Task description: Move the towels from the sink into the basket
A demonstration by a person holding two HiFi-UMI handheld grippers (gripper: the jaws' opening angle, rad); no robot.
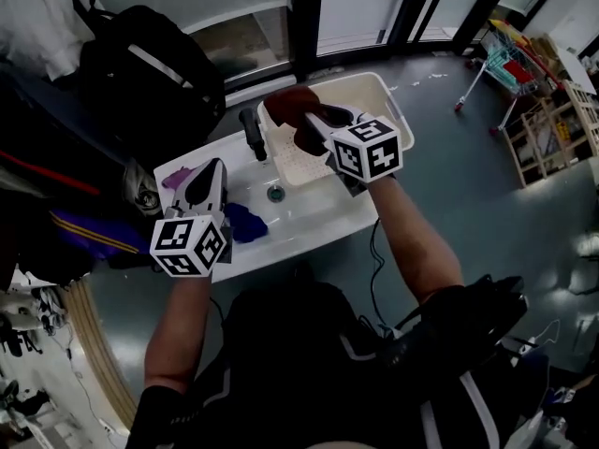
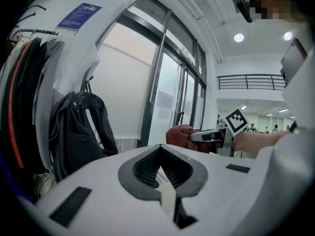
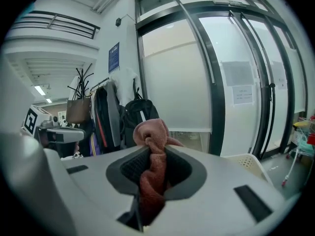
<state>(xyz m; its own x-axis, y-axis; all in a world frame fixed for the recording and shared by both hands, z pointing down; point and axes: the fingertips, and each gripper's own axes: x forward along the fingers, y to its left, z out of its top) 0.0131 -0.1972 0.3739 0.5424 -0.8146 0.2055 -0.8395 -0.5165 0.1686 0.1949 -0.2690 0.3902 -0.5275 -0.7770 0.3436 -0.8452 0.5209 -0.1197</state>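
1. Your right gripper (image 3: 151, 176) is clamped on the rust-red towel (image 3: 150, 132); the pads pinch a bunched fold, and nothing else sits between them.
2. The basket (image 1: 401, 108) lies under those jaws and runs off to their right; the towel hangs at the tips over the basket's left end, beside the faucet (image 1: 251, 131); I judge a short carry rightward would let the cloth clear the rim.
3. The towel's long axis runs down through the jaw slot, knot above the pads, tail below; it looks thick, soft and limp.
4. Your left gripper (image 1: 208, 178) has its jaws together, holding nothing; the blue towel (image 1: 245, 221) lies in the sink (image 1: 309, 223) just right of its cube, so this hand is nearer; a purple cloth (image 1: 175, 177) sits just left of its jaws.
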